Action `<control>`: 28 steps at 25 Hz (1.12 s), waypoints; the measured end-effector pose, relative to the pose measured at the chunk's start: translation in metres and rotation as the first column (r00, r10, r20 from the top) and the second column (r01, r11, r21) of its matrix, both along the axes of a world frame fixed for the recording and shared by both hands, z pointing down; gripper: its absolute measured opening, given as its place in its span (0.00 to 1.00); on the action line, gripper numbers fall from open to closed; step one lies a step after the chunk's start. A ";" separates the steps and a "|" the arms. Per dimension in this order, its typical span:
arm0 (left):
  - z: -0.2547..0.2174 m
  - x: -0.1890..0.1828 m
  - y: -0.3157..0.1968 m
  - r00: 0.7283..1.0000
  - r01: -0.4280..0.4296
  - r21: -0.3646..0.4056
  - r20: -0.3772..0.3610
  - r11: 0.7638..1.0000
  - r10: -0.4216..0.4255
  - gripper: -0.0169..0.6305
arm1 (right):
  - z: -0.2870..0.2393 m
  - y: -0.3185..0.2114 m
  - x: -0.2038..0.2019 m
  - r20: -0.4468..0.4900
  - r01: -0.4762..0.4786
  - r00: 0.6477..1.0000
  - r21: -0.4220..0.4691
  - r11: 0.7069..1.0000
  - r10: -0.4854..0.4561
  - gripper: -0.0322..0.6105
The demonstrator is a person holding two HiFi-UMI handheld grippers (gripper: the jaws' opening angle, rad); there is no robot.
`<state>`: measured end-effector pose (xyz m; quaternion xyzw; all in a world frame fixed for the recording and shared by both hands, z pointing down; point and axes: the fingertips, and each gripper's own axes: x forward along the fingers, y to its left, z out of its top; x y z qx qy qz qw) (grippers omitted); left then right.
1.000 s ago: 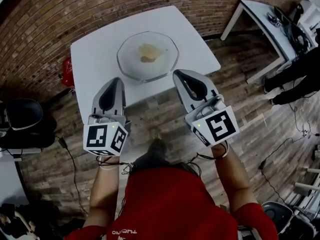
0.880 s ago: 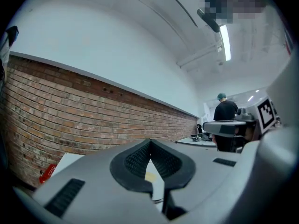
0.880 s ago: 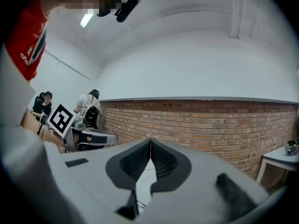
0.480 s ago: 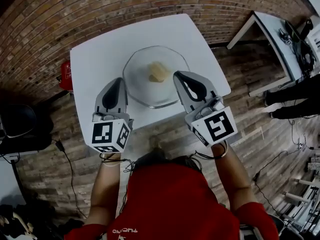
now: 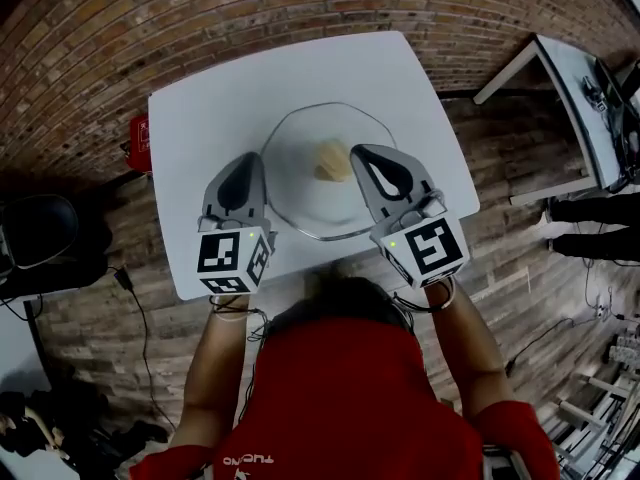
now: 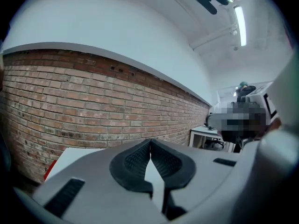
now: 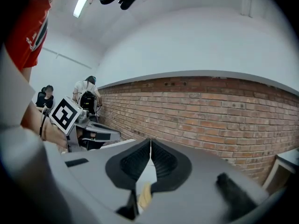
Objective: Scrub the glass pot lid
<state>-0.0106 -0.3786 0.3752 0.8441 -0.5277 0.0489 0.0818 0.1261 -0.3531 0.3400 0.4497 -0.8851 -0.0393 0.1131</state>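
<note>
A round glass pot lid (image 5: 300, 193) lies flat on a white table (image 5: 200, 118), with a yellowish sponge (image 5: 333, 160) resting on it. My left gripper (image 5: 243, 159) hovers over the lid's left edge, jaws shut and empty. The right gripper (image 5: 362, 151) is over the lid's right side, just beside the sponge, also shut and empty. In the left gripper view the left gripper's (image 6: 150, 141) pads meet, with white table behind them. In the right gripper view the right gripper's (image 7: 150, 141) pads meet, and the sponge (image 7: 144, 196) shows through the gap below them.
A red object (image 5: 139, 140) sits at the table's left edge. A second white table (image 5: 585, 83) stands at the right, with a person's legs (image 5: 590, 210) near it. A black chair (image 5: 40, 230) is at the left. A brick wall (image 6: 70, 111) runs behind the table.
Both grippers have moved forward from the table's near edge to over the lid. The lid and sponge have stayed in place on the table.
</note>
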 end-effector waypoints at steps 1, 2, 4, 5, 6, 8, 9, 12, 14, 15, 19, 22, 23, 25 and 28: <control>0.005 0.000 -0.003 1.000 0.006 -0.015 0.003 1.000 -0.006 0.05 | 0.007 -0.005 -0.001 -0.015 0.007 1.000 -0.016 1.000 -0.007 0.10; 0.011 -0.001 -0.005 1.000 0.013 -0.034 0.006 0.999 -0.013 0.05 | 0.015 -0.010 -0.002 -0.034 0.013 0.999 -0.036 0.999 -0.014 0.10; 0.025 -0.003 -0.009 1.000 0.030 -0.087 0.005 0.996 -0.029 0.05 | 0.033 -0.019 -0.005 -0.076 0.021 0.997 -0.085 0.996 -0.027 0.10; 0.033 -0.004 -0.012 0.999 0.039 -0.119 0.001 0.992 -0.039 0.05 | 0.043 -0.024 -0.006 -0.093 0.023 0.995 -0.114 0.993 -0.034 0.10; 0.041 -0.005 -0.014 0.999 0.049 -0.154 -0.002 0.987 -0.050 0.05 | 0.053 -0.027 -0.007 -0.104 0.024 0.994 -0.148 0.989 -0.039 0.10; 0.057 -0.008 -0.017 0.998 0.068 -0.215 0.000 0.974 -0.070 0.05 | 0.073 -0.033 -0.007 -0.117 0.020 0.992 -0.215 0.976 -0.047 0.10; 0.065 -0.009 -0.018 0.997 0.078 -0.242 0.004 0.967 -0.079 0.06 | 0.083 -0.036 -0.007 -0.124 0.019 0.991 -0.244 0.969 -0.050 0.10; 0.088 -0.012 -0.022 0.995 0.094 -0.323 0.007 0.942 -0.097 0.06 | 0.111 -0.044 -0.005 -0.147 0.011 0.987 -0.325 0.946 -0.062 0.10; 0.105 -0.010 -0.023 0.996 0.076 -0.387 -0.007 0.919 -0.085 0.23 | 0.128 -0.051 -0.005 -0.157 0.005 0.985 -0.371 0.929 -0.068 0.19; 0.114 -0.009 -0.023 0.997 0.067 -0.419 -0.013 0.905 -0.080 0.26 | 0.135 -0.054 -0.005 -0.161 0.004 0.984 -0.394 0.919 -0.073 0.27; 0.149 -0.009 -0.021 0.996 0.062 -0.538 -0.021 0.840 -0.087 0.29 | 0.159 -0.065 -0.004 -0.201 -0.018 0.976 -0.458 0.889 -0.084 0.28; 0.165 -0.009 -0.019 0.996 0.054 -0.597 -0.024 0.800 -0.086 0.30 | 0.178 -0.067 -0.003 -0.237 -0.035 0.966 -0.515 0.856 -0.103 0.28; 0.169 -0.009 -0.018 0.996 0.051 -0.610 -0.026 0.791 -0.084 0.30 | 0.183 -0.065 -0.003 -0.247 -0.039 0.962 -0.536 0.843 -0.112 0.28; 0.174 -0.008 -0.016 0.996 0.044 -0.629 -0.034 0.776 -0.084 0.30 | 0.191 -0.062 -0.002 -0.265 -0.050 0.956 -0.565 0.824 -0.124 0.28; 0.177 -0.009 -0.016 0.994 0.033 -0.639 -0.059 0.768 -0.092 0.30 | 0.200 -0.062 0.000 -0.285 -0.060 0.950 -0.577 0.815 -0.131 0.28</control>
